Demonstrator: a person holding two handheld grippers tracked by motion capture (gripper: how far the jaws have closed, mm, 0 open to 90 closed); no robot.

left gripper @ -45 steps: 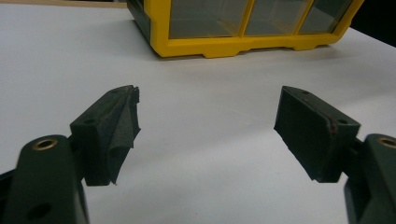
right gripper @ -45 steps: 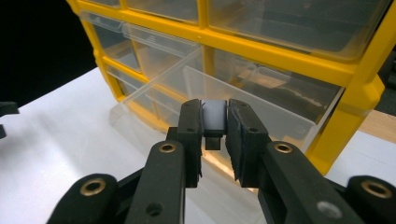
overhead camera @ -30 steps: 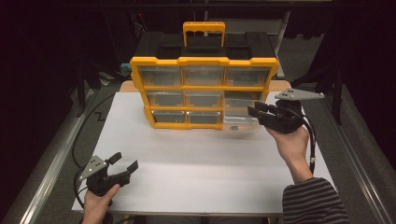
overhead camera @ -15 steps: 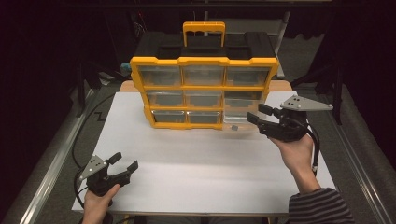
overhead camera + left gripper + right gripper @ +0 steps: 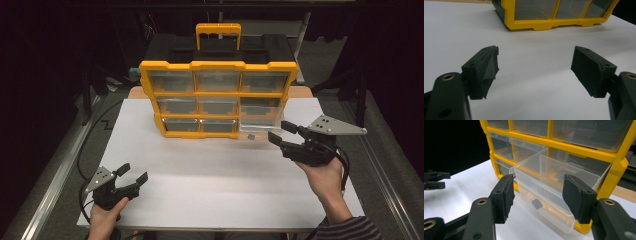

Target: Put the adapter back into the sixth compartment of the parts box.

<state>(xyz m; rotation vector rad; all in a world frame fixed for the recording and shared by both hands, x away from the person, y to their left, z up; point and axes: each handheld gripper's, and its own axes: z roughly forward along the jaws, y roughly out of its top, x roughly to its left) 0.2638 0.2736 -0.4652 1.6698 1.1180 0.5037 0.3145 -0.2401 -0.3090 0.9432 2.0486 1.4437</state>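
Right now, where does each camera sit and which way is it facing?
High view: above the person's side, looking forward and down on the white table; both hands show, left tool and right tool.
Left gripper view: rides the left tool, low over the table, facing the yellow organizer; own black jaws apart.
Right gripper view: rides the right tool, facing the pulled-out clear drawer.
Shared: all three show the organizer; the high and right views both show the drawer.

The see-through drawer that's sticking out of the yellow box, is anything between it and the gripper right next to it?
Nothing visible. The right gripper faces the pulled-out clear drawer with open jaws and only bare white table between them. A small dark piece lies inside the drawer, not in the way.
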